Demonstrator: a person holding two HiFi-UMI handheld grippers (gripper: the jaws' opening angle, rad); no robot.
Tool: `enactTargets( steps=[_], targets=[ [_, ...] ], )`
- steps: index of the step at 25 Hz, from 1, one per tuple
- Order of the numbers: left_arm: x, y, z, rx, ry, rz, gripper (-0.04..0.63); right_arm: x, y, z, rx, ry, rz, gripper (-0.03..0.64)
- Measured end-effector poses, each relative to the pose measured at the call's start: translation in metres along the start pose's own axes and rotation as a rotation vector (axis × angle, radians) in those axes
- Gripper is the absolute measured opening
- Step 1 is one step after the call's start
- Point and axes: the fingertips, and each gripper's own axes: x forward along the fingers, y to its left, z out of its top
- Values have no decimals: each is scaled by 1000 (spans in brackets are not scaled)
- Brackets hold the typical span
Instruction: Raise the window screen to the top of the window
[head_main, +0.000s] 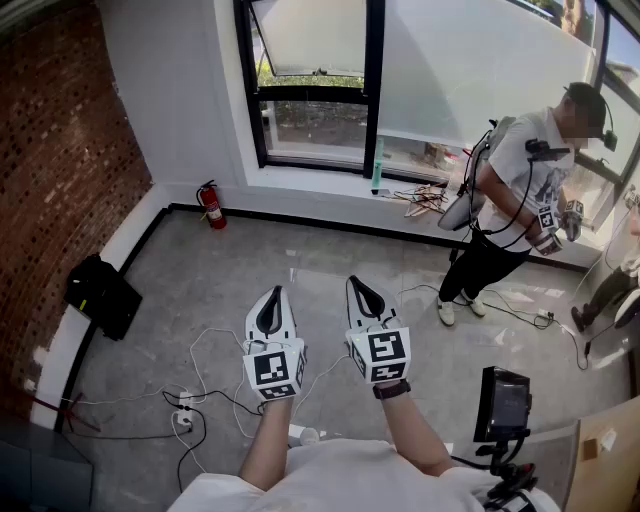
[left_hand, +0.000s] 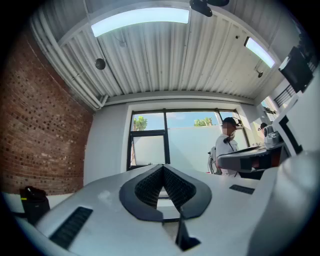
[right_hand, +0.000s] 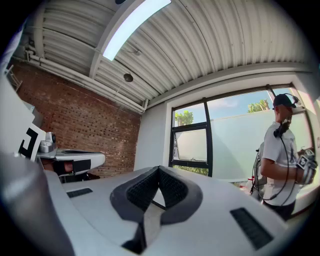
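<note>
**Both grippers closed and empty, far from the window**

The left gripper and right gripper are held side by side over the grey floor. Each has its jaws pressed together with nothing between them. The black-framed window is set in the far white wall, well apart from both grippers. A pale panel fills part of its frame, and whether that is the screen cannot be told. A red fire extinguisher stands below the window by the brick wall. A second person stands at right, near the glass.
</note>
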Motion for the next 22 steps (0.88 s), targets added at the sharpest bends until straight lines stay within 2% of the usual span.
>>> enactTargets(
  steps=[5,13,18,22],
  targets=[
    [2,21,-4,-25,19,9,-6,6,7,7,44,-19,-2,0],
    [-18,76,-17,-15,24,-34,-6,37,84,-6,92,1,24,0],
    [-20,112,-38,-78,59,-23,-6,54,121,-21,183,-2,66,0],
    [-15,120,-51,-101,66,-35,-6,70,127,-36,156,57,64,0]
  ],
)
